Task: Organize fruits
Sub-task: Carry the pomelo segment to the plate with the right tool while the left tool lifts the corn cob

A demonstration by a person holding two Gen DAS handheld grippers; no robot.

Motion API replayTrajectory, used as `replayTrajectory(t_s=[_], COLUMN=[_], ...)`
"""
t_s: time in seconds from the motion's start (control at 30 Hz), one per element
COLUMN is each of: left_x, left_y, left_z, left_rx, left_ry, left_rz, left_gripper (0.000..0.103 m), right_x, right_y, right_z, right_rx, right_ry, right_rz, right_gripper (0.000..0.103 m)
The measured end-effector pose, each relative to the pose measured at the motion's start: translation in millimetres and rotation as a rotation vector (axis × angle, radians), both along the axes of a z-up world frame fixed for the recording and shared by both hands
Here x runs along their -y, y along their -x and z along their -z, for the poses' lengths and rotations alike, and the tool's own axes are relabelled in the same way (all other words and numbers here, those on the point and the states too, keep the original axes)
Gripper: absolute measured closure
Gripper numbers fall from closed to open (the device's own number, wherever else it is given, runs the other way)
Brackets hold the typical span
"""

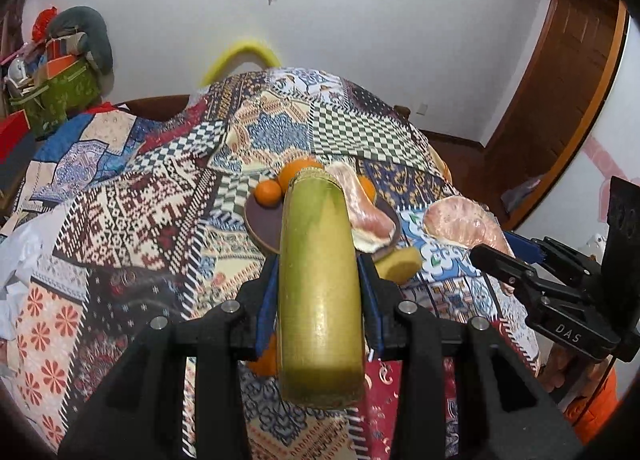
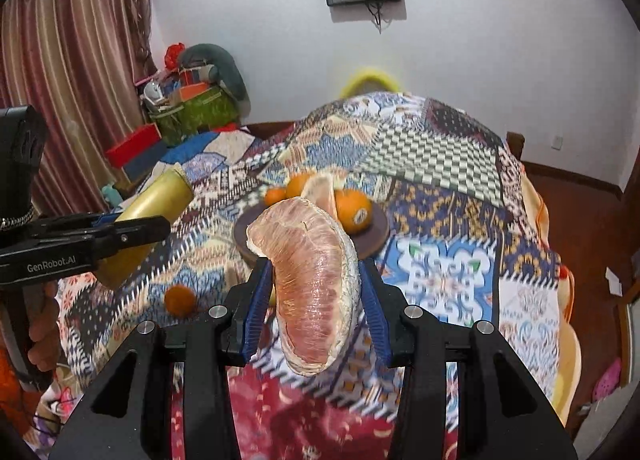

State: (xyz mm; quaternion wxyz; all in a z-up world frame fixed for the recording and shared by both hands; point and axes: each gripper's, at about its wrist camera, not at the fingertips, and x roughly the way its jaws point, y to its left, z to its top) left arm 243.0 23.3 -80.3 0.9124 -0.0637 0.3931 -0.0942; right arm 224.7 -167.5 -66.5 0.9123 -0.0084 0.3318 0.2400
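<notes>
My left gripper is shut on a thick yellow-green sugarcane piece, held off the cloth and pointing away from the camera. My right gripper is shut on a pink peeled pomelo segment, also lifted. Beyond both lies a dark round plate with three oranges and another pomelo segment. One loose orange lies on the cloth in front of the plate. The left wrist view shows the right gripper at the right with its segment, and the plate.
A patchwork cloth covers the table. A small yellow fruit piece lies by the plate's near rim. White paper is at the left edge. A green bag of clutter and a red box stand at the back left.
</notes>
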Motion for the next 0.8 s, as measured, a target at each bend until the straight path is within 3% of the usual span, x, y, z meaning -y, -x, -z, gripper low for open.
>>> replayTrajectory(t_s=[0.37,0.8], left_x=[-15,-38], left_y=[-30,-63], left_z=[0,24], left_rx=[0.031,-0.017], left_ry=[-0.005,-0.005], left_rz=[-0.025,-0.063], left_gripper=[0.065,0.065], right_x=[-26,-81], right_y=[-43,-85], right_z=[-1,24], right_rx=[0.022,-0.033], right_ry=[0.028,0.106], right_rz=[-0.03,-0.126], right_gripper=[0.062,0.062])
